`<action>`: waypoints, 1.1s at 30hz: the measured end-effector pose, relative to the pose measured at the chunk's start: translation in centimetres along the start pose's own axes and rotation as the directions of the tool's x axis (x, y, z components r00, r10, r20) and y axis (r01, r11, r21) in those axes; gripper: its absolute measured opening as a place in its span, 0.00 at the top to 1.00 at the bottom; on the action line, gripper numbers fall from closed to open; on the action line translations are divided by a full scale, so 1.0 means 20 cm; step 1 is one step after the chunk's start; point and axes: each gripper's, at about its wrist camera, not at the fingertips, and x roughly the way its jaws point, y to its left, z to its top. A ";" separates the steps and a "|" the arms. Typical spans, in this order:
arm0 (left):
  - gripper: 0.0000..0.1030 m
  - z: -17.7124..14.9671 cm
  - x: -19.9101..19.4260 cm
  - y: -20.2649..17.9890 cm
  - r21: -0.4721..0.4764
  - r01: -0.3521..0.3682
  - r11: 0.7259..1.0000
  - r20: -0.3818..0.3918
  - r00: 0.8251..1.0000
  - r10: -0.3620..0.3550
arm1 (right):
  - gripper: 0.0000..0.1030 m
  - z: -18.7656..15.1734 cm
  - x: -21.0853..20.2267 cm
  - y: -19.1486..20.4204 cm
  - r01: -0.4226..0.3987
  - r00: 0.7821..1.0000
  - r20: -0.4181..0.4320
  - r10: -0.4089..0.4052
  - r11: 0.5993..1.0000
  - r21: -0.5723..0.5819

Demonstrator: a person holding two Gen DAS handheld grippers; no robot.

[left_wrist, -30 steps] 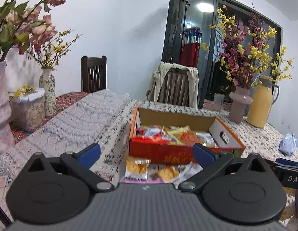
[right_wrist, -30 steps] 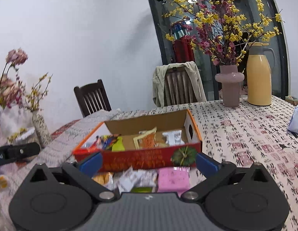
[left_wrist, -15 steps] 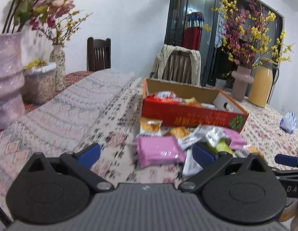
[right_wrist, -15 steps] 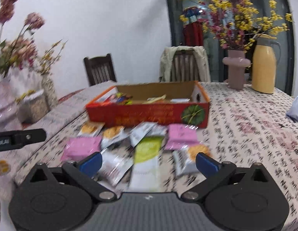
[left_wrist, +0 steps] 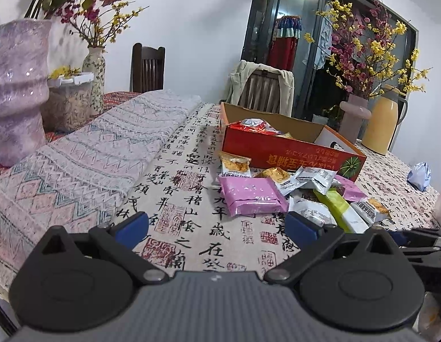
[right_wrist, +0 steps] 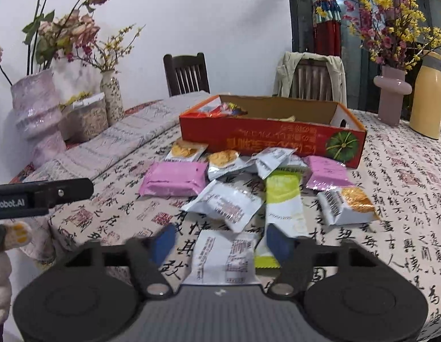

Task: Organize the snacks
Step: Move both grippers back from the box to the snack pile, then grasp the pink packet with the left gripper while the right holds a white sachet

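A red cardboard box (left_wrist: pixel 291 154) (right_wrist: pixel 271 142) holding some wrapped snacks stands on the calligraphy tablecloth. In front of it lies a loose pile of packets: a pink one (left_wrist: pixel 252 196) (right_wrist: pixel 175 178), a green and white one (right_wrist: pixel 283 202), silver ones and orange-printed ones. My left gripper (left_wrist: pixel 217 228) is open over bare cloth, just short of the pink packet. The jaws of my right gripper (right_wrist: pixel 220 242) are closing. A white packet (right_wrist: pixel 223 256) lies between them, and neither pad touches it.
A folded patterned cloth (left_wrist: pixel 106 154) lies left of the box. A large purple vase (left_wrist: pixel 18 85), a lidded container (left_wrist: pixel 69 99) and a slim vase stand at far left. A pink vase (right_wrist: pixel 391 99) and a yellow flask (right_wrist: pixel 428 99) are at back right. Two chairs stand behind the table.
Both grippers have sunk toward the table and now face the snack pile. The right jaws have narrowed from wide open around the white packet. The left jaws stay wide.
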 end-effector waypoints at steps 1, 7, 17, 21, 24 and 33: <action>0.00 0.00 0.00 0.01 -0.005 0.002 1.000 -0.002 1.000 -0.002 | 0.52 0.00 0.01 0.01 0.000 1.000 -0.009 0.000 1.000 -0.002; 0.00 -0.02 0.01 0.06 -0.028 0.015 0.999 -0.010 1.000 -0.015 | 0.50 -0.04 0.06 0.02 0.040 0.998 -0.040 -0.040 0.999 -0.007; 0.00 -0.04 0.02 0.10 -0.053 0.014 0.999 -0.018 1.000 -0.015 | 0.49 -0.06 0.11 0.04 0.056 0.995 -0.077 -0.058 0.998 -0.022; 0.00 -0.04 0.03 0.10 -0.055 0.011 0.998 -0.025 1.000 -0.013 | 0.49 -0.07 0.12 0.05 0.061 0.995 -0.079 -0.063 0.998 -0.033; 0.00 -0.04 0.03 0.10 -0.055 0.012 0.998 -0.028 1.000 -0.014 | 0.49 -0.08 0.12 0.06 0.065 0.995 -0.076 -0.069 0.997 -0.047; 0.00 -0.04 0.04 0.10 -0.056 0.012 0.998 -0.033 0.999 -0.014 | 0.52 -0.09 0.11 0.07 0.061 0.996 -0.063 -0.065 0.996 -0.073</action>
